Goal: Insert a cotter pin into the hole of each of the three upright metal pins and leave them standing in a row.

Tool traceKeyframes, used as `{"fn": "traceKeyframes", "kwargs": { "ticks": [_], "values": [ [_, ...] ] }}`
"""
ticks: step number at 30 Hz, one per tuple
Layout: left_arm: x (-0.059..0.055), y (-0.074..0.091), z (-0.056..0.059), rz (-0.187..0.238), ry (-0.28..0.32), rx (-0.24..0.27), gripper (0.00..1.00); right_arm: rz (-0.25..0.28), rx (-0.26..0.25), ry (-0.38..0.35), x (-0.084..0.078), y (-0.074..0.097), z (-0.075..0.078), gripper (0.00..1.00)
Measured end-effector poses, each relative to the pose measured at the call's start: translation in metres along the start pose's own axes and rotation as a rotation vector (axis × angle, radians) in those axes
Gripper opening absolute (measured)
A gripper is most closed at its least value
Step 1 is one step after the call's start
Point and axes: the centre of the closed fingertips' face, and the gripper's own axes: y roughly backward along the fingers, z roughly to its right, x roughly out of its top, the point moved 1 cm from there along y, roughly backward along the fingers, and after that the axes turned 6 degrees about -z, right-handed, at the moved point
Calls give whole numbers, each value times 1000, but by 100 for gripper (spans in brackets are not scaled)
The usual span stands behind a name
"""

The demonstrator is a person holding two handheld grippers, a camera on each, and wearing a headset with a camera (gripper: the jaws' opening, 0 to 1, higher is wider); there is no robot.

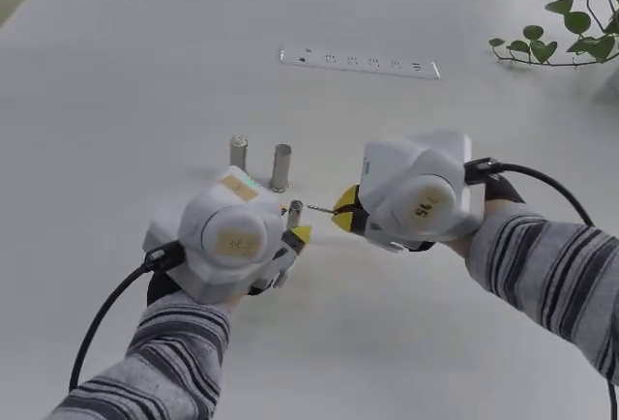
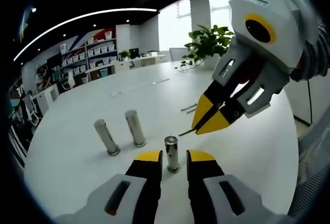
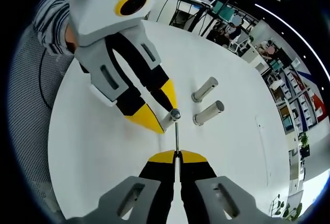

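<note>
Three smooth steel pins stand upright on the matte white table (image 1: 116,72), away from its edges: the far pin (image 1: 239,152), the middle pin (image 1: 280,167) and the nearest pin (image 1: 295,214), flanked by the yellow-tipped jaws of the left gripper (image 2: 174,157); pinching or not, I cannot tell. The right gripper (image 3: 178,157), clamped on a thin wire cotter pin (image 3: 177,137), holds it level, tip aimed at that pin's rounded head.
</note>
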Motion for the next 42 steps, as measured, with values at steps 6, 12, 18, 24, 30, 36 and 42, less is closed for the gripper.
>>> {"fn": "traceKeyframes", "kwargs": {
  "ticks": [6,12,18,24,30,36,42],
  "values": [
    [-3,-9,-3,-13,14,0,12,-3,14,6,1,-3,-1,0],
    [-5,-11,-4,-11,37,-12,8,-2,16,9,3,-5,-2,0],
    [-5,-11,-4,-9,47,-17,6,-4,21,12,5,-6,-4,0],
    [-5,-12,-3,-10,31,-19,6,-5,15,31,6,-4,-3,0],
    [-6,-13,-3,-9,23,-21,5,3,17,36,9,-1,-3,0],
    [-6,-13,-2,-4,22,-23,5,18,18,52,15,0,-4,0],
    [-6,-13,-2,-4,26,-23,5,24,19,52,20,-2,-4,0]
  ]
}}
